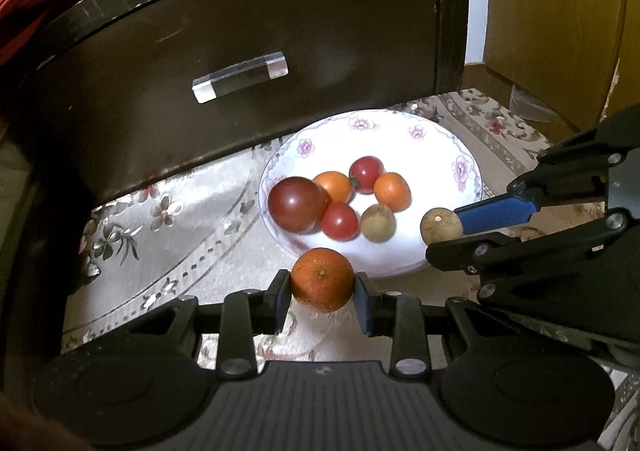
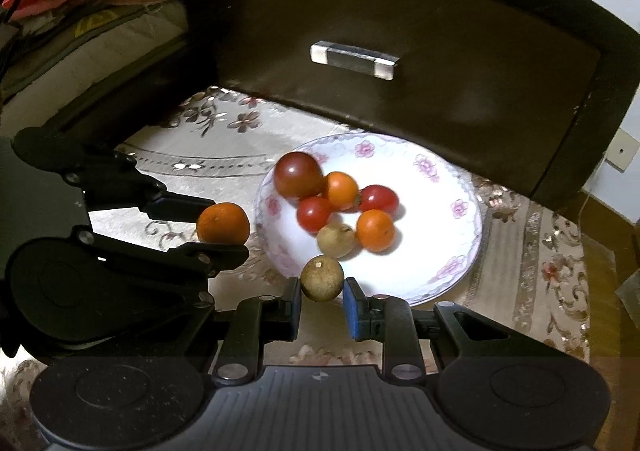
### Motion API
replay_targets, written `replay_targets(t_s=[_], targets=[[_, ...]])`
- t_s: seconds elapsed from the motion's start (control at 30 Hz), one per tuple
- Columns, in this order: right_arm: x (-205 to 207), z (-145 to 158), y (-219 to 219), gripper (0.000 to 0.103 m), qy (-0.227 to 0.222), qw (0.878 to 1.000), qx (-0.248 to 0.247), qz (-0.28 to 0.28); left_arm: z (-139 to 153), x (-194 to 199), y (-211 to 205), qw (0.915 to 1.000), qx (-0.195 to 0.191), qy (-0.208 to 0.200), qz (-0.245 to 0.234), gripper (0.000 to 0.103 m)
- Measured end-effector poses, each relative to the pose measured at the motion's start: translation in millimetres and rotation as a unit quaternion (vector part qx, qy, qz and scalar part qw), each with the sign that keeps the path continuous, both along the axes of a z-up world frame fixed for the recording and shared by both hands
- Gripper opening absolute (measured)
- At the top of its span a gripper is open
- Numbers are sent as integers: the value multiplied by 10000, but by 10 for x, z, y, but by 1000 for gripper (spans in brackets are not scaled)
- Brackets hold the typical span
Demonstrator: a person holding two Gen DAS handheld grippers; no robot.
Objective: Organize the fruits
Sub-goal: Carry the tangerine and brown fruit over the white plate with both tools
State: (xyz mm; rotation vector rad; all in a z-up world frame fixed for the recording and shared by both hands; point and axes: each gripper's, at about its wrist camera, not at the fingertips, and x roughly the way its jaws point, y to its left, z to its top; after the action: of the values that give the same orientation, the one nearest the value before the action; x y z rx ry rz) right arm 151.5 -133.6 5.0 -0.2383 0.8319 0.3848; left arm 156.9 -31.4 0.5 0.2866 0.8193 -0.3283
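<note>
Left gripper [image 1: 322,293] is clamped on an orange [image 1: 322,279], pads touching both sides. The orange sits just outside the near rim of the plate [image 1: 400,263], at or slightly above the tablecloth [image 1: 180,251]; can't tell if it touches the cloth.

Right gripper [image 2: 322,299] is pinching a small brown round fruit [image 2: 322,278], one pad on each side. That fruit overlaps the plate's near edge in the right wrist view; contact with the plate is unclear.

From the left wrist view, the right gripper comes in from the right, with its brown fruit over the right side of the plate. From the right wrist view, the left gripper enters from the left, with the orange just beside the plate's left rim.

On the plate, white with pink flowers, six pieces are clustered together:
- large dark red tomato [image 1: 297,203]
- two small red tomatoes [image 1: 339,219]
- two small orange fruits [image 1: 392,191]
- another brown round fruit [image 1: 378,223]

The pieces touch one another near the plate centre.

Behind the plate is a dark wooden drawer front [image 1: 248,19] with a clear bar handle [image 1: 240,77]. The plate's far rim sits close under it.
</note>
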Motion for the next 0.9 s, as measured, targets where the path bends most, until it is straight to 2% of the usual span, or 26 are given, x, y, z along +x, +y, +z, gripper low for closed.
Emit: replay_targets(t_s=[0.9], targets=[[158,-59,-118,21,-70,9994,-97,-320,-83,159,-149,9999,149,-87,7,38]])
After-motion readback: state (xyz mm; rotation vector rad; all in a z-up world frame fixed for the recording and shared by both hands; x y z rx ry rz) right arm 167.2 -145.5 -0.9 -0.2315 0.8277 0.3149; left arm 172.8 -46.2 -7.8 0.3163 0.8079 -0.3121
